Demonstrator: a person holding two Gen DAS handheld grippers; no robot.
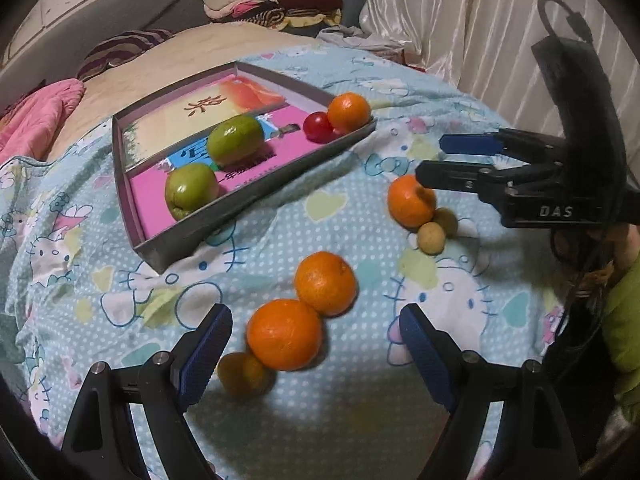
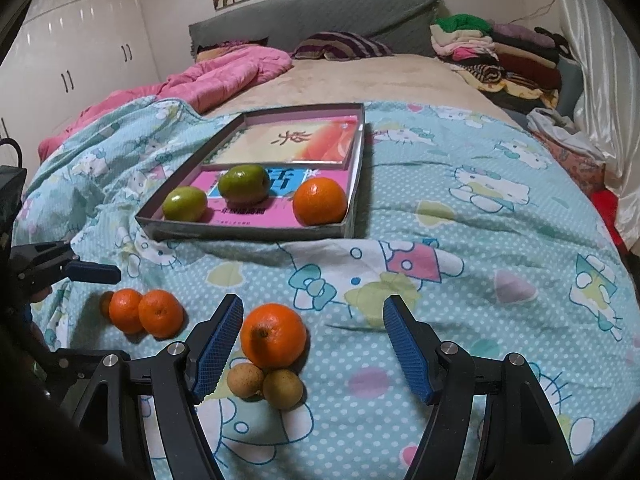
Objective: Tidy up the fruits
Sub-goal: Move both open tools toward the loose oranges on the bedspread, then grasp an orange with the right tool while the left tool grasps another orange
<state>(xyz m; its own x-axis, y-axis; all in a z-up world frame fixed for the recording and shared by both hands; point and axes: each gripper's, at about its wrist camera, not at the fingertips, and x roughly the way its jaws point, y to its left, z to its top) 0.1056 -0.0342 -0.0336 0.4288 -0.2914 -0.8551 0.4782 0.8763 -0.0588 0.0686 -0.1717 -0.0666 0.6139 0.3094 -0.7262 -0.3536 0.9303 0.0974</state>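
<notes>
A grey tray (image 1: 192, 236) lined with books holds two green fruits (image 1: 236, 144) (image 1: 192, 192), a small red fruit (image 1: 318, 127) and an orange (image 1: 349, 112). My left gripper (image 1: 316, 312) hovers open over two touching oranges (image 1: 284, 334) (image 1: 326, 283) and a small yellowish fruit (image 1: 242, 376) on the blanket. My right gripper (image 2: 313, 302) is open too. A loose orange (image 2: 273, 334) lies between its jaws near the left pad, untouched, with two small brown fruits (image 2: 245, 380) (image 2: 282, 388) just below. In the right wrist view the tray (image 2: 248, 234) lies straight ahead.
The fruits lie on a blue cartoon-print blanket (image 2: 460, 240) over a bed. A pink quilt (image 2: 224, 76) and a striped pillow (image 2: 344, 46) lie behind the tray. Folded clothes (image 2: 492, 52) are stacked at the back right beside a white curtain (image 2: 592, 60).
</notes>
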